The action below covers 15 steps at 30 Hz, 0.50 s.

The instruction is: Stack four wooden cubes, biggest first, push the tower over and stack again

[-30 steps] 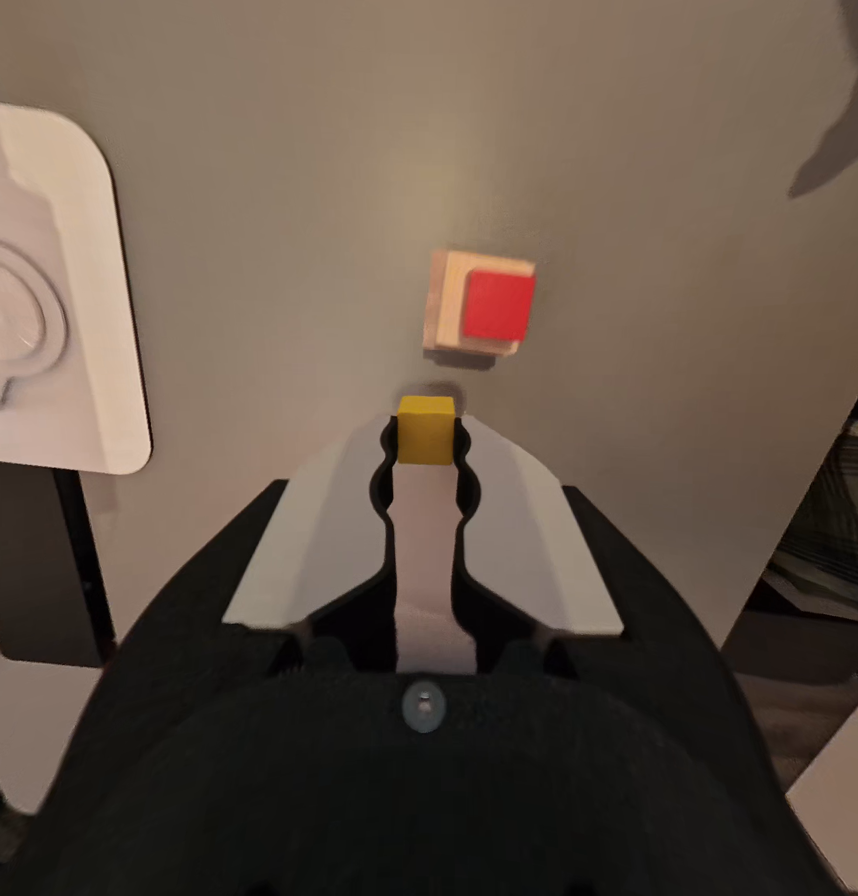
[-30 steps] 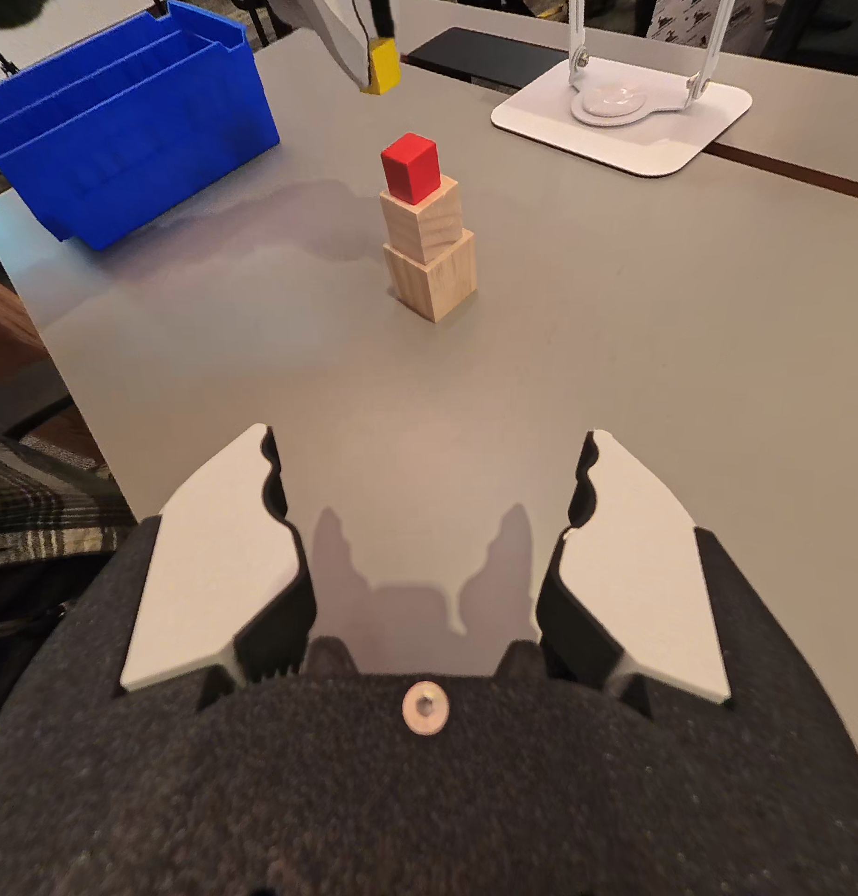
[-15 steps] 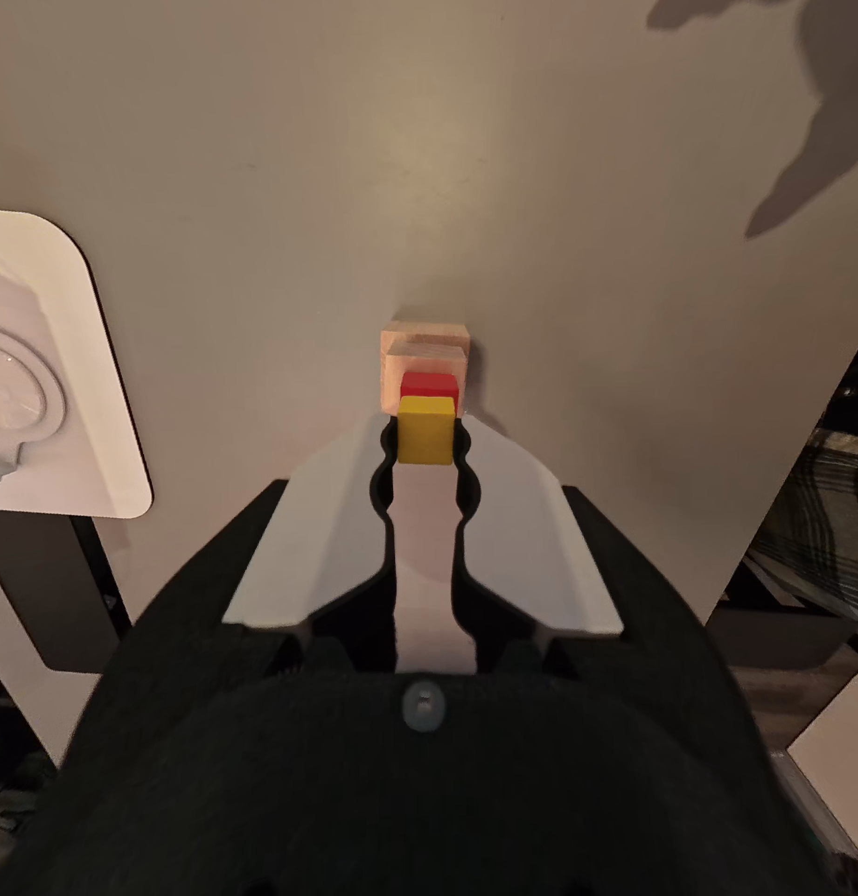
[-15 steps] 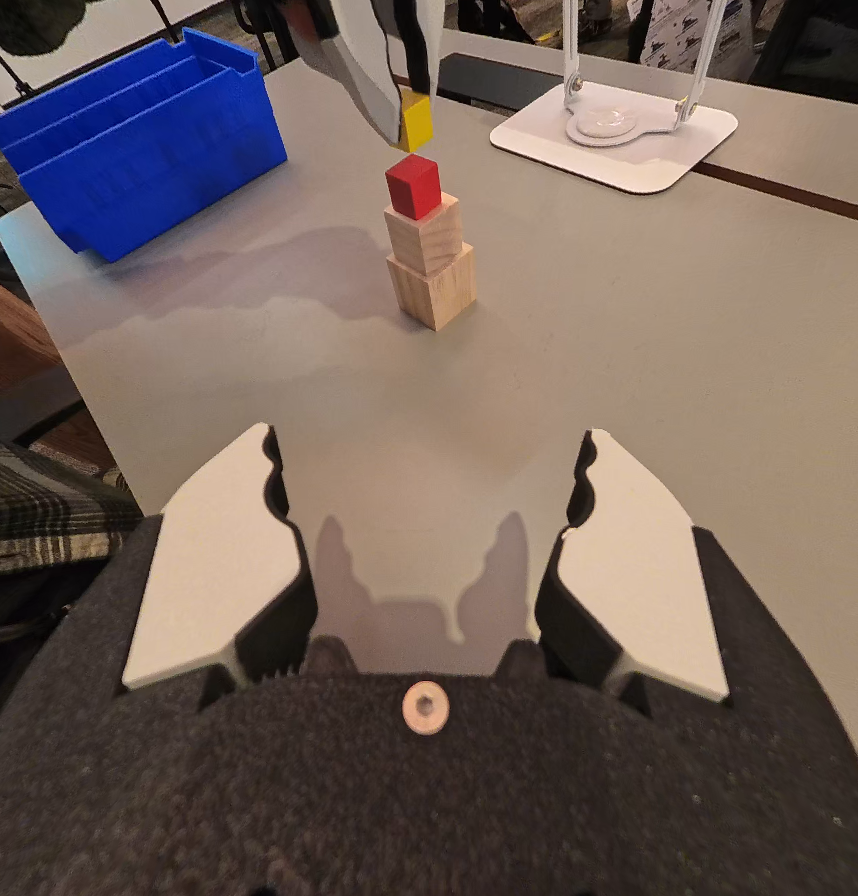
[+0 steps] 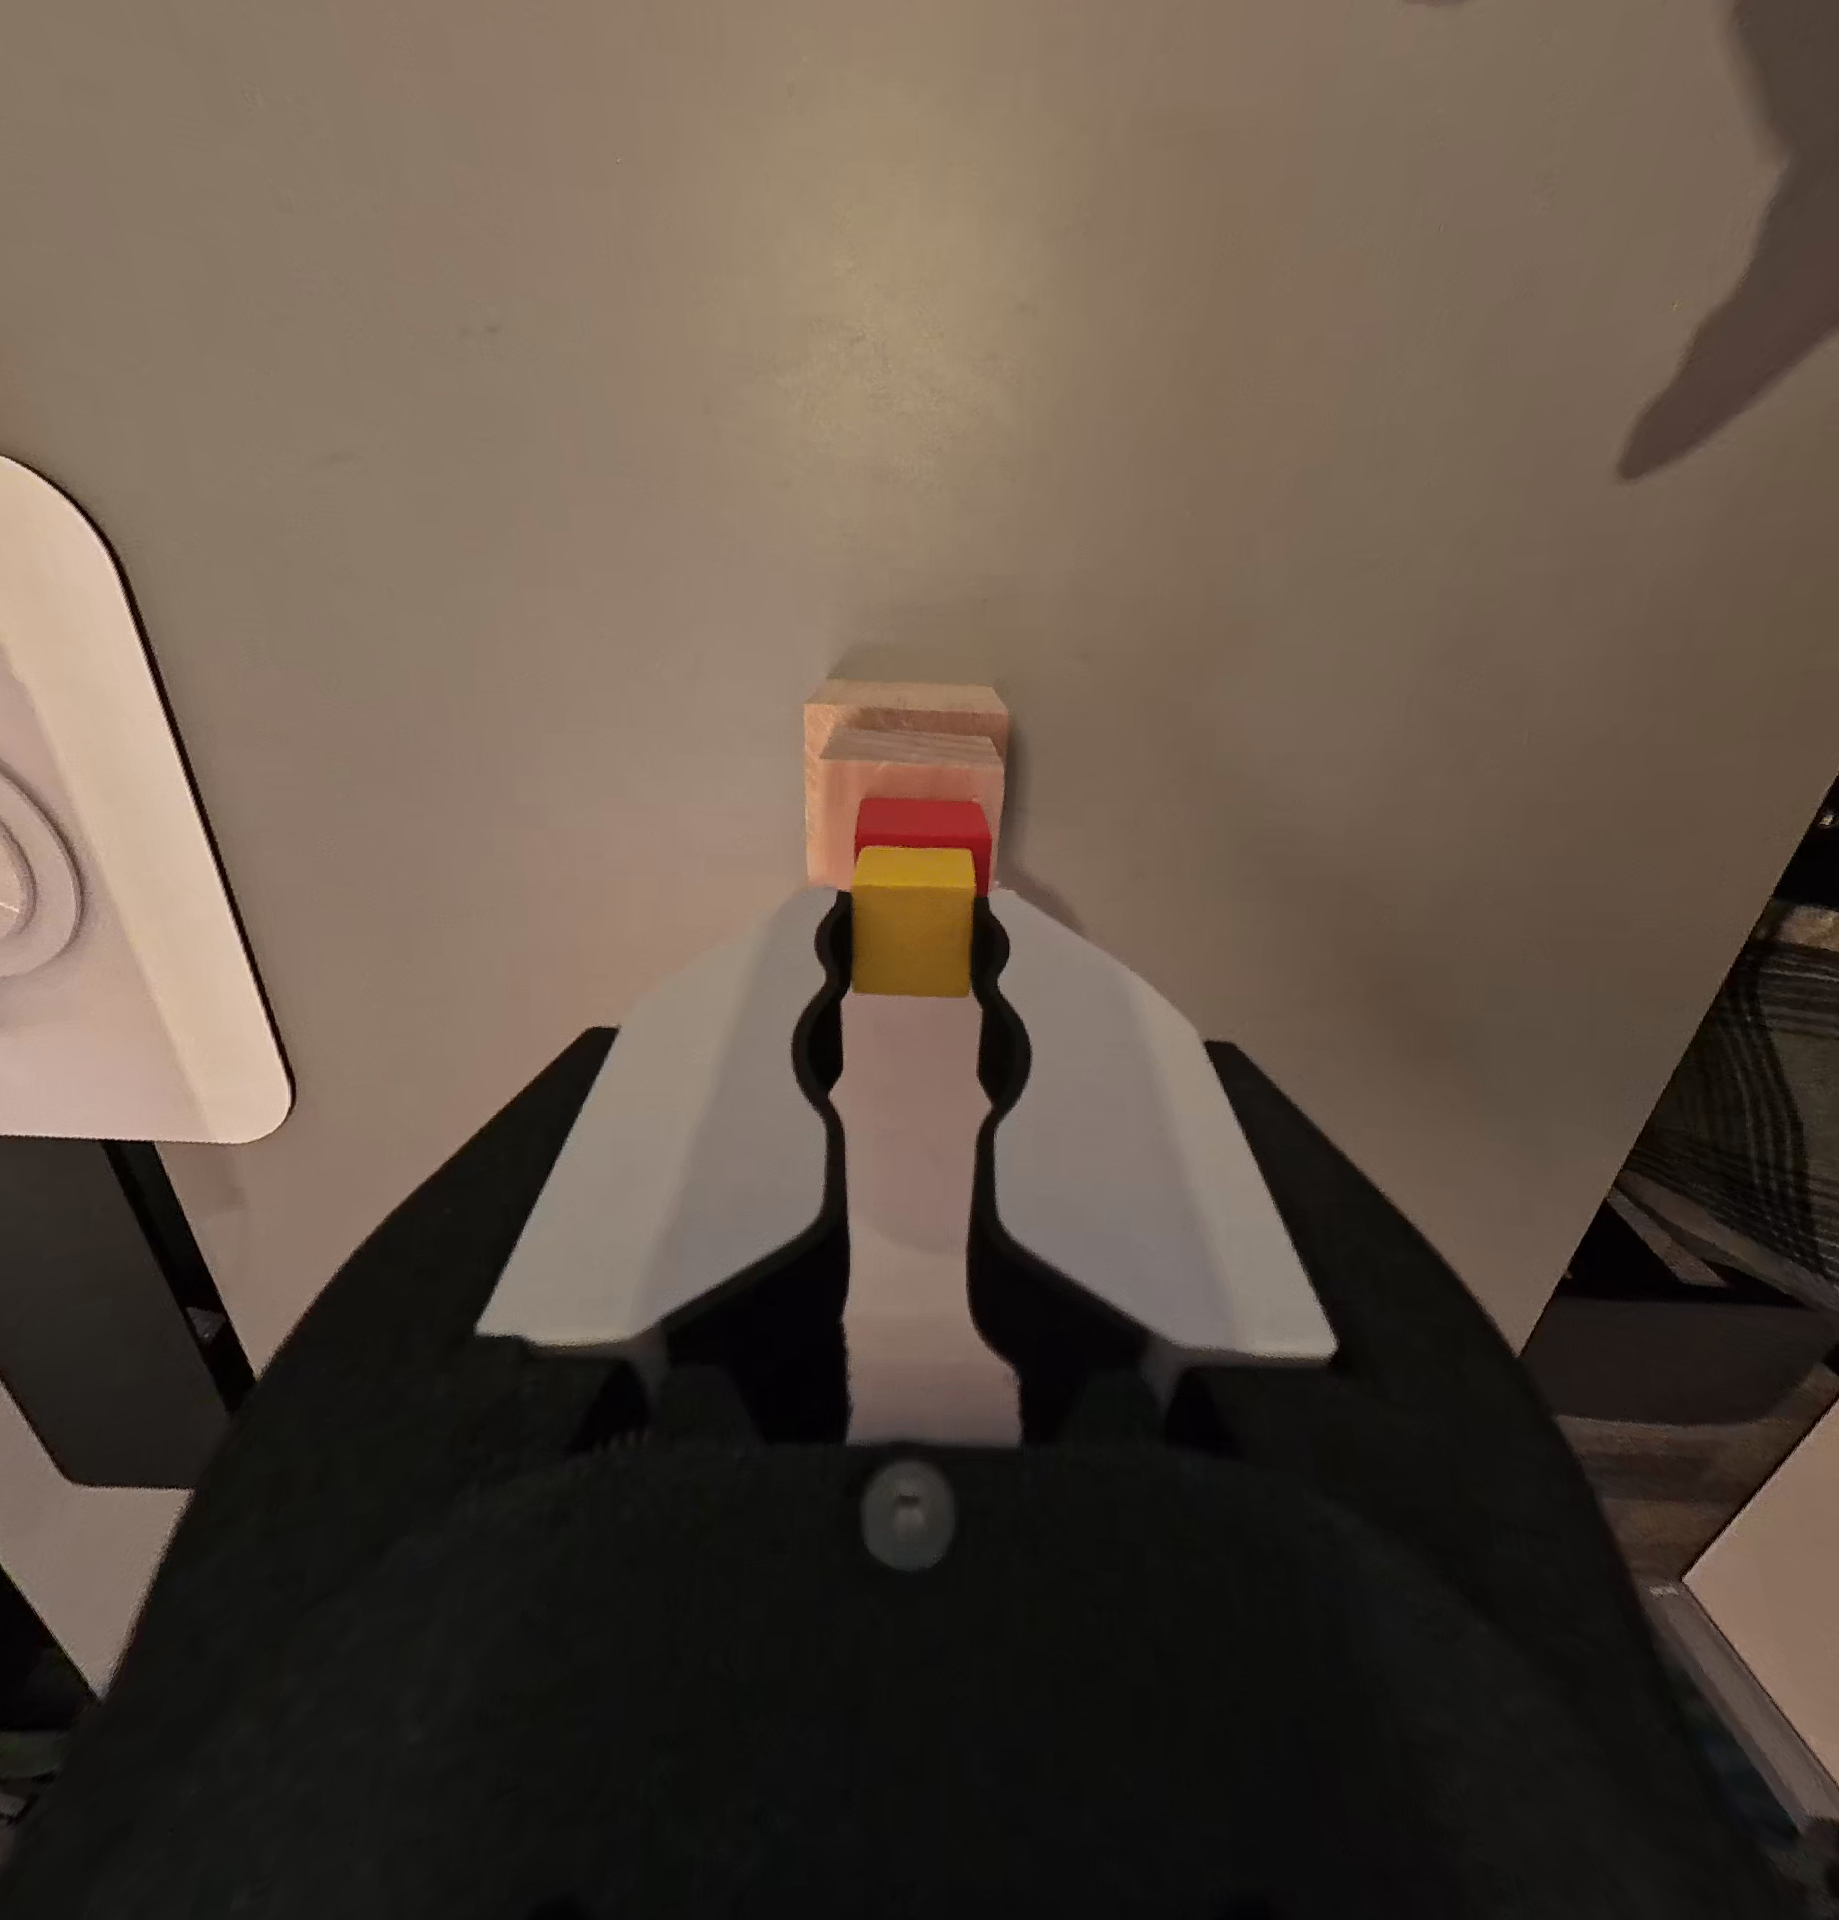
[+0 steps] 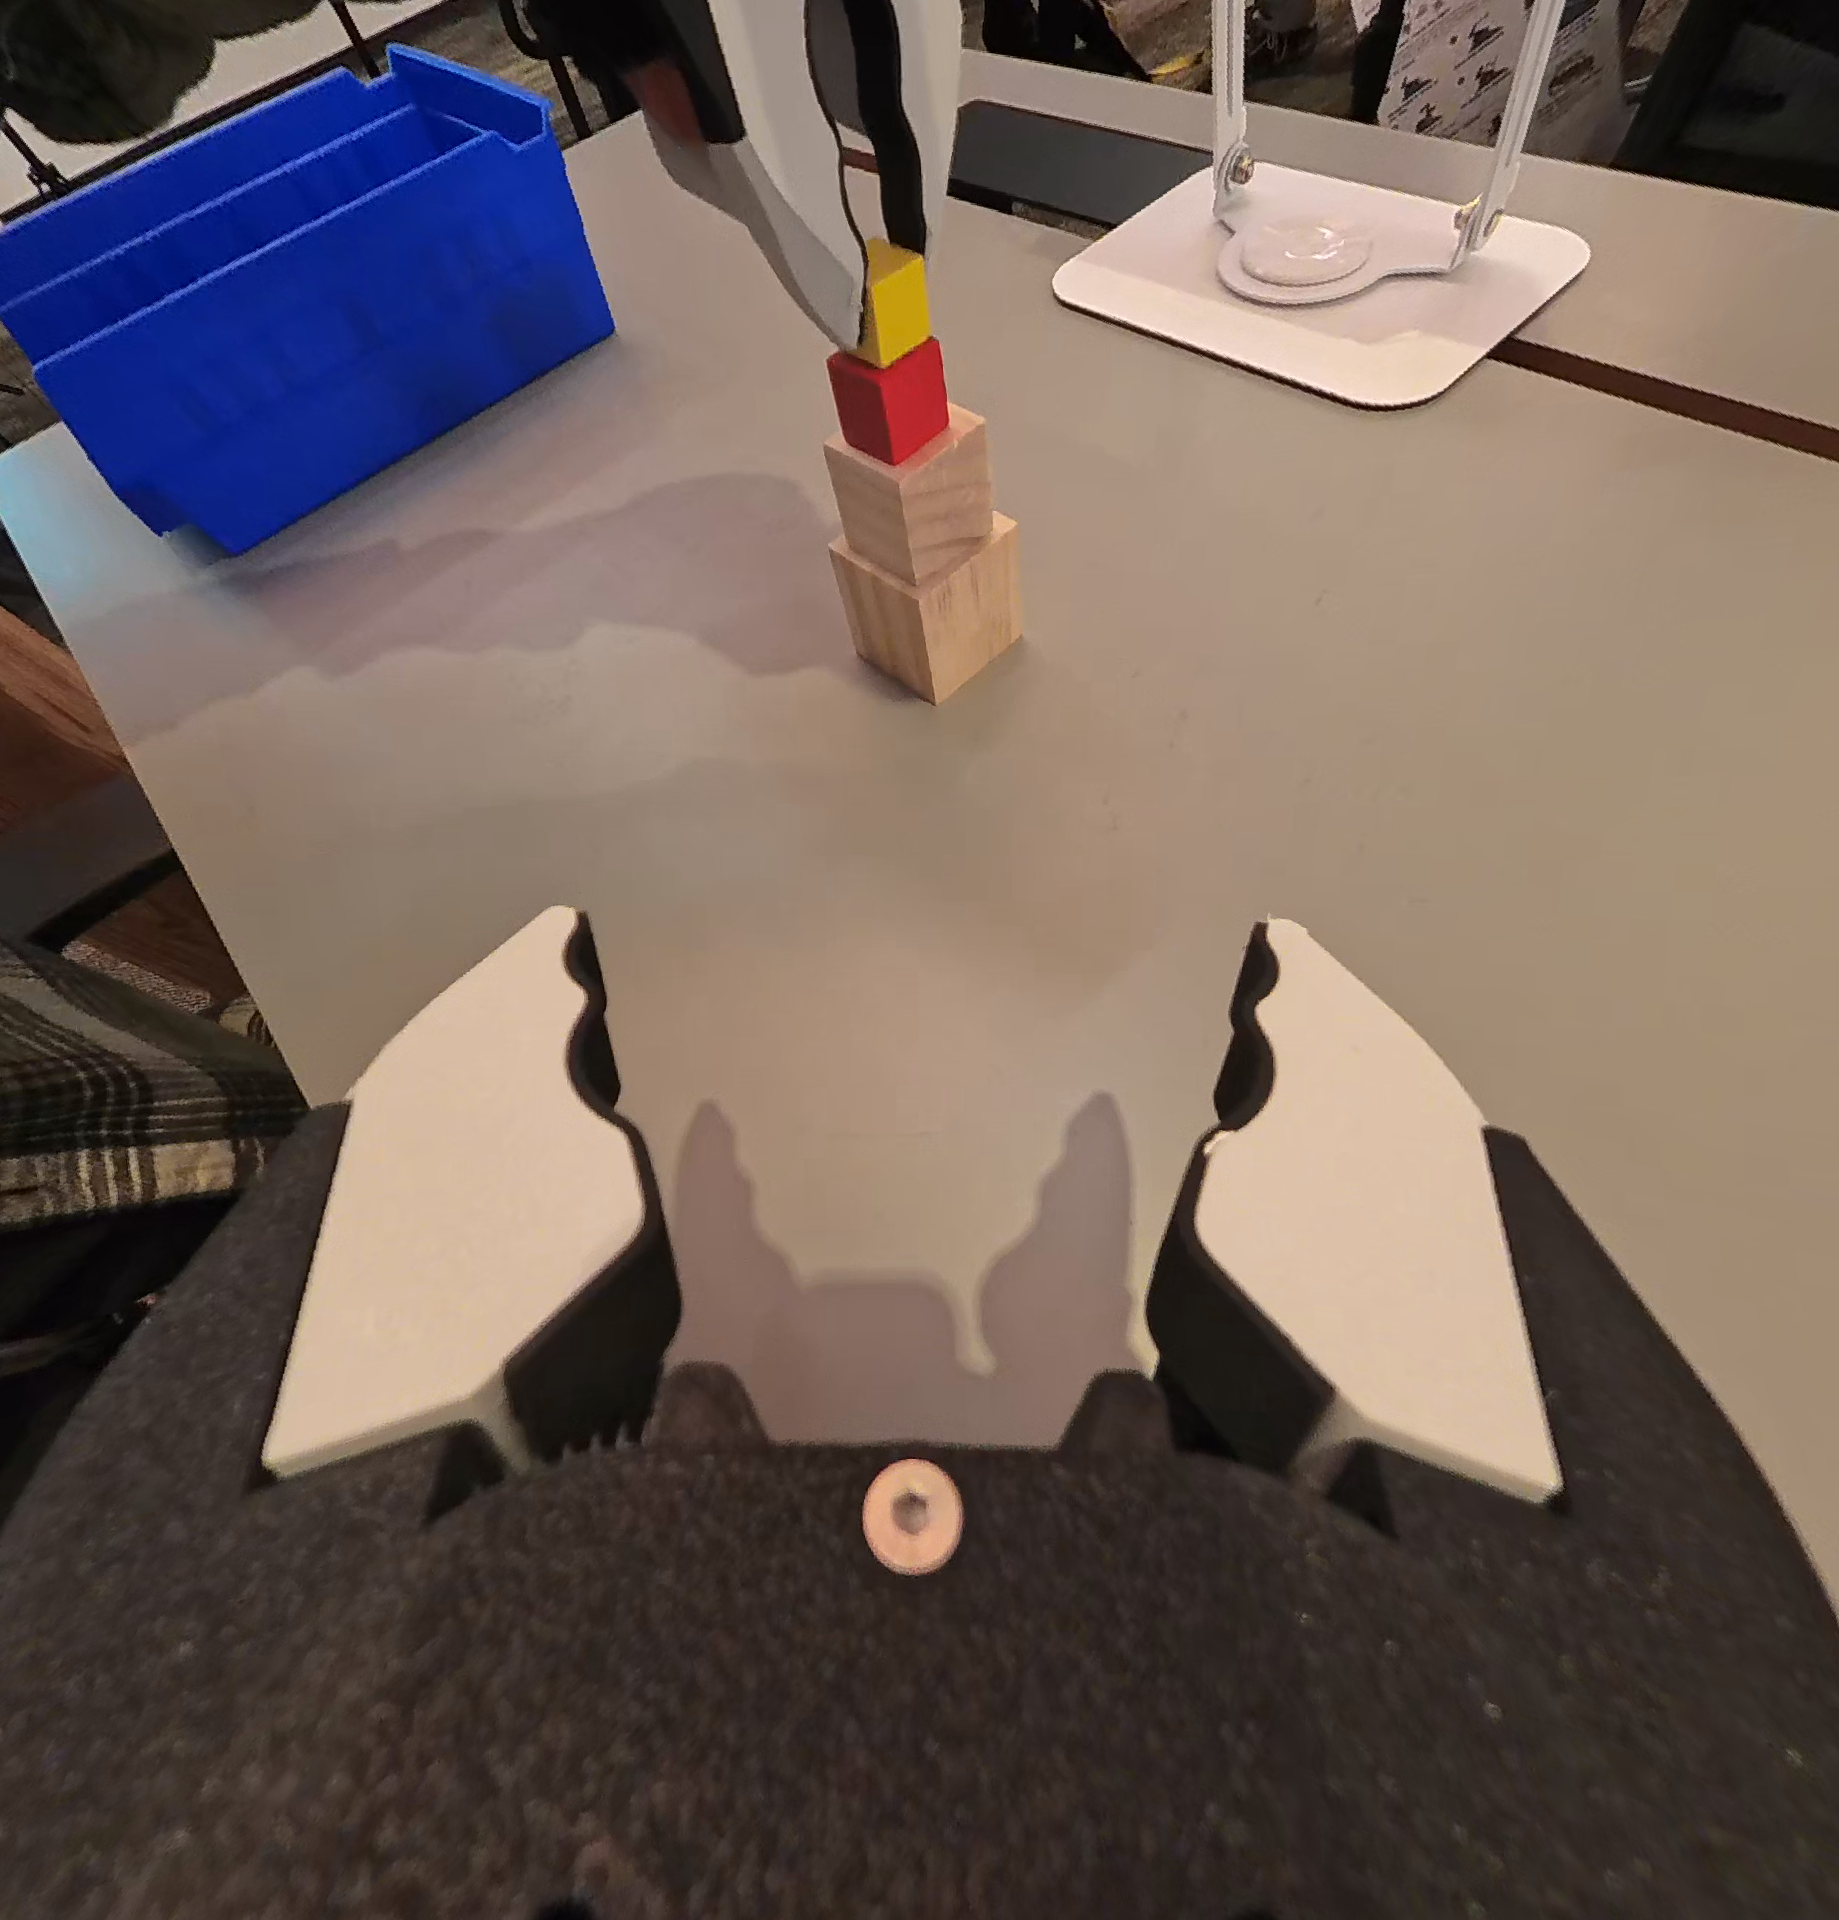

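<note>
My left gripper (image 5: 912, 930) is shut on a small yellow cube (image 5: 911, 933), both pads pressing its sides. It holds the cube on or just above the red cube (image 5: 925, 824) that tops a tower of two plain wooden cubes (image 5: 899, 767). The right wrist view shows the same: the yellow cube (image 6: 895, 309) in the left gripper's fingers, at the top of the red cube (image 6: 887, 402), the middle wooden cube (image 6: 910, 499) and the big wooden cube (image 6: 930, 613). My right gripper (image 6: 920, 961) is open and empty, low over the grey table (image 6: 1310, 779), well short of the tower.
A blue plastic bin (image 6: 281, 291) stands at the back left of the table. A white stand base (image 6: 1320, 281) with two metal arms sits at the back right; it also shows in the left wrist view (image 5: 94, 810). The table's edge runs along the left, by a plaid cloth (image 6: 73, 1101).
My left gripper carried the yellow cube over the tower and lowered it onto or just above the red cube, still gripping it. The right gripper stayed open and drew slightly nearer.
</note>
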Each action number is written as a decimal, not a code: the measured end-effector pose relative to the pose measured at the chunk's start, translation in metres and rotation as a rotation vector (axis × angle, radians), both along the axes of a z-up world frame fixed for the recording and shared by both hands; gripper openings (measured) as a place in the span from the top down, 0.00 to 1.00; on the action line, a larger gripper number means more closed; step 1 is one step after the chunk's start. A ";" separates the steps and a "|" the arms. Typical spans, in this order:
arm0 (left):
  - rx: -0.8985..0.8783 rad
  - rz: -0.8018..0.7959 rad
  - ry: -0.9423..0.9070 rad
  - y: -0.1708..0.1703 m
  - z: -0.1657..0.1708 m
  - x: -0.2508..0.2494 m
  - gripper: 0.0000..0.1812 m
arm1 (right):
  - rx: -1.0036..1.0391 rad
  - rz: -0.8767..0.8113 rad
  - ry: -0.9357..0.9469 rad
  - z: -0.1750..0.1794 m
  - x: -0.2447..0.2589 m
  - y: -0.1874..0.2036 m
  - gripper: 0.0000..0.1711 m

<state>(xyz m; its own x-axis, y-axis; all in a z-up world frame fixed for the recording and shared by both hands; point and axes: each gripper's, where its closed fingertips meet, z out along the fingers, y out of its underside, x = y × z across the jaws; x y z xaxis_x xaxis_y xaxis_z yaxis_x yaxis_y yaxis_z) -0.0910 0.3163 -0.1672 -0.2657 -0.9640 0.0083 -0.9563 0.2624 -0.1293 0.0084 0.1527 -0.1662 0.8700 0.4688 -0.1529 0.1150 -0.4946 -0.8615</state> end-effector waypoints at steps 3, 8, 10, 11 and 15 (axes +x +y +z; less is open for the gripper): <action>-0.012 0.000 -0.008 -0.001 0.000 0.001 0.88 | -0.001 -0.001 0.001 0.000 0.000 0.000 0.34; -0.014 -0.005 -0.009 0.000 0.000 0.000 0.88 | -0.006 0.000 0.001 -0.002 0.000 0.001 0.34; -0.020 -0.006 -0.012 -0.001 0.000 0.000 0.88 | -0.006 0.000 0.000 -0.002 0.000 0.001 0.34; -0.020 -0.006 -0.013 -0.001 0.000 0.001 0.88 | -0.006 0.000 0.000 -0.002 0.000 0.001 0.34; -0.022 -0.009 -0.019 -0.001 0.000 0.002 0.88 | -0.005 -0.002 0.000 -0.002 0.001 0.001 0.34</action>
